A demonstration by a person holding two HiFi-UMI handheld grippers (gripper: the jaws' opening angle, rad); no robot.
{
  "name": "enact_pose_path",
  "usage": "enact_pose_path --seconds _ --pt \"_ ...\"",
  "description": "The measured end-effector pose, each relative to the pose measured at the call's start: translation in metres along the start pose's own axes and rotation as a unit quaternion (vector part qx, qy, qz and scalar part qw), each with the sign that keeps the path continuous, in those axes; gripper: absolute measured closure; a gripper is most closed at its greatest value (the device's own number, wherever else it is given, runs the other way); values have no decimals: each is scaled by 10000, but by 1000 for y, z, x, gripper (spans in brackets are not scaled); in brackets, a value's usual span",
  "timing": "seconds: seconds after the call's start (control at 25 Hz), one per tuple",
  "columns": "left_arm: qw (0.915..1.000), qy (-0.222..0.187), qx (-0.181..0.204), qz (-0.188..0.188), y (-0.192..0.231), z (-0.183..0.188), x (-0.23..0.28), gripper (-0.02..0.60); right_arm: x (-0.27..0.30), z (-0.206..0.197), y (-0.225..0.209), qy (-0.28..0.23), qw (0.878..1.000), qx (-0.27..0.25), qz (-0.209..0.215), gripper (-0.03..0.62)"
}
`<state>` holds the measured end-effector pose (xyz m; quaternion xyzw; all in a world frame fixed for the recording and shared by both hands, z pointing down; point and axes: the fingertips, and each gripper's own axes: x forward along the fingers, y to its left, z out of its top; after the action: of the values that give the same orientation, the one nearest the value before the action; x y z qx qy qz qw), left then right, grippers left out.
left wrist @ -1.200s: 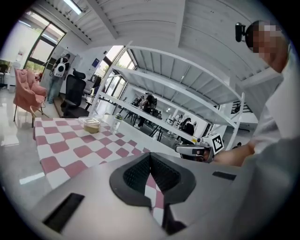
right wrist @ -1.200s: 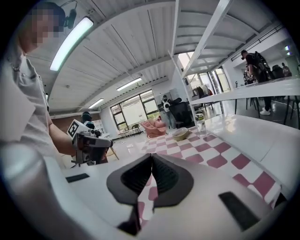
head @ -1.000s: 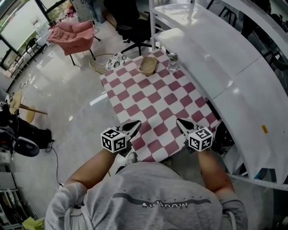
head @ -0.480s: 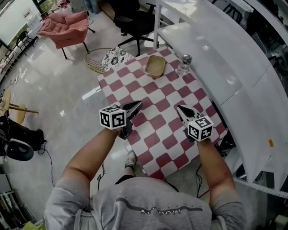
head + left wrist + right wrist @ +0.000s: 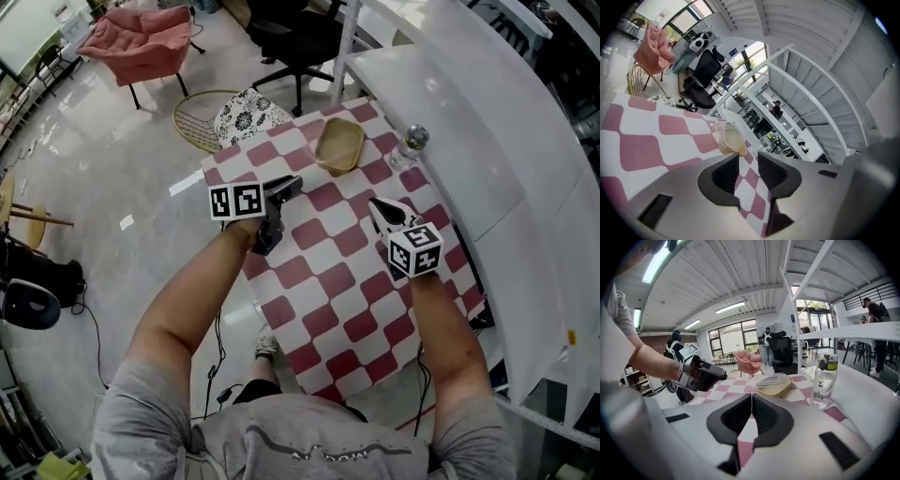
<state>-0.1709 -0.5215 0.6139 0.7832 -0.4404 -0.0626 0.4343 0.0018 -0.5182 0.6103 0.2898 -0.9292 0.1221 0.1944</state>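
A table under a red-and-white checked cloth (image 5: 330, 281) bears a shallow clear container with a lid (image 5: 339, 145) and a clear water bottle (image 5: 410, 146) at its far end. My left gripper (image 5: 292, 187) hovers over the cloth's left side, pointing toward the container (image 5: 731, 140); its jaws stand a little apart with nothing between them (image 5: 748, 157). My right gripper (image 5: 377, 206) hangs over the cloth nearer the bottle, its jaws shut and empty (image 5: 751, 397). In the right gripper view the container (image 5: 774, 384) and bottle (image 5: 824, 379) lie just ahead, with the left gripper (image 5: 723, 376) at left.
A long white bench and shelf frame (image 5: 487, 122) runs along the table's right side. Beyond the table stand a black office chair (image 5: 298, 37), a pink armchair (image 5: 141, 42) and a wire stool with a patterned cushion (image 5: 240, 117). People stand in the background.
Both grippers have moved forward over the cloth toward the container and bottle. The left jaws, shut earlier, now show a narrow gap. The right jaws stay shut.
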Motion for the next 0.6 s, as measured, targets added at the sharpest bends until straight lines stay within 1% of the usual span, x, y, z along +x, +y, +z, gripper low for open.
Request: enact_pose_path --seconds 0.12,0.36,0.6 --pt "9998 -1 -209 24 27 20 21 442 26 4 -12 30 10000 -67 -7 568" --pt "9980 76 -617 -105 52 40 62 382 58 8 -35 -3 9999 -155 -37 568" --pt "9964 36 -852 29 76 53 88 348 81 17 -43 -61 9996 -286 25 568"
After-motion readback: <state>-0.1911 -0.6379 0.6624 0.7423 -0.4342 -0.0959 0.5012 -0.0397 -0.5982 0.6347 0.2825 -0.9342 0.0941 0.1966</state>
